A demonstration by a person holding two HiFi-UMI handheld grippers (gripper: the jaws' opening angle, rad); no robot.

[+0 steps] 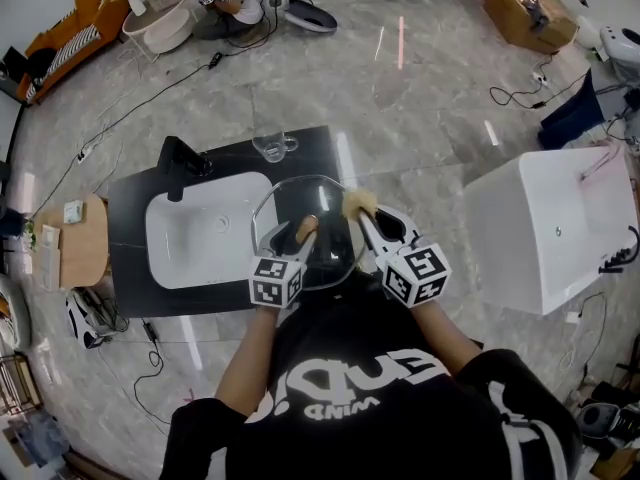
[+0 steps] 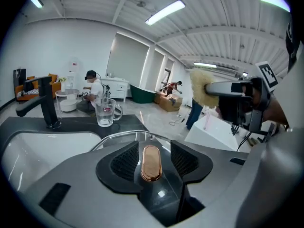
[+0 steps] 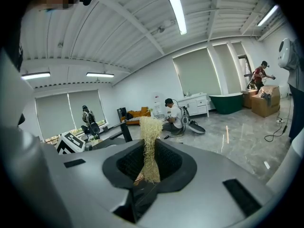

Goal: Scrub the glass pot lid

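Observation:
The glass pot lid (image 1: 277, 200) lies on the black counter (image 1: 130, 228), just right of the sink. Its copper handle (image 1: 307, 228) stands between the jaws of my left gripper (image 1: 299, 234). In the left gripper view the handle (image 2: 151, 162) has a gap to the pads on both sides, so the left gripper (image 2: 151, 152) is open around it. My right gripper (image 1: 377, 224) hovers at the lid's right edge, shut on a straw-coloured scrubber (image 1: 359, 204). The right gripper view shows the scrubber (image 3: 151, 146) pinched between the pads.
A white sink (image 1: 205, 230) with a black faucet (image 1: 181, 161) is set in the counter to the left. A glass mug (image 1: 273, 147) stands at the counter's far edge. A white tub (image 1: 550, 230) stands to the right, across a strip of marble floor. People work farther off.

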